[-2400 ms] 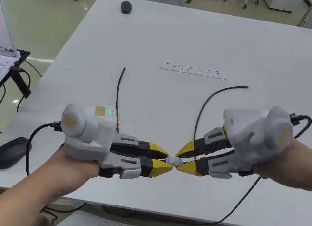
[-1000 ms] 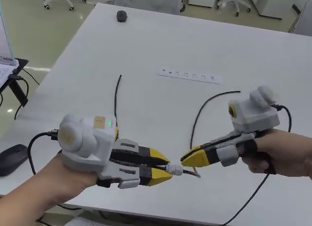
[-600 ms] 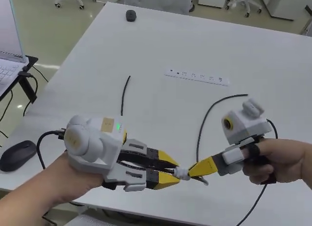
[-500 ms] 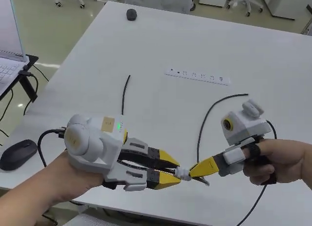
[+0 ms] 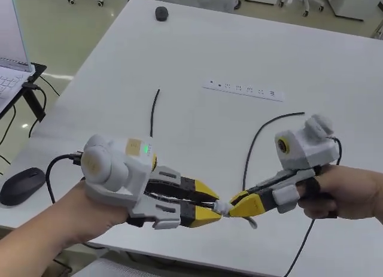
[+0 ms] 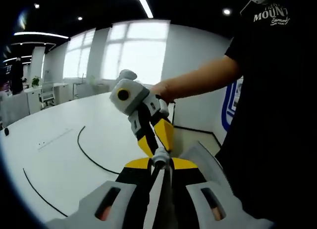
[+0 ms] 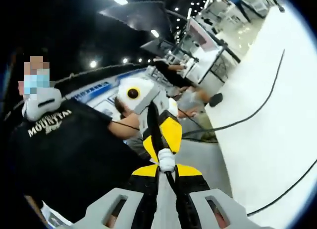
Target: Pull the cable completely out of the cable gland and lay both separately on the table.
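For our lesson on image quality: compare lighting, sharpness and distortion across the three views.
Head view: even light, sharp, straight-edged white table. Left gripper view: fisheye curving, overexposed bright windows, small white cable gland sharp. Right gripper view: bowed table edge, dark ceiling, glaring ceiling lamps, thin black cable sharp.

The cable gland (image 5: 219, 206) sits between left claw (image 5: 209, 207) and right claw (image 5: 235, 206), its cable (image 5: 252, 141) trailing back on the table (image 5: 197, 49).
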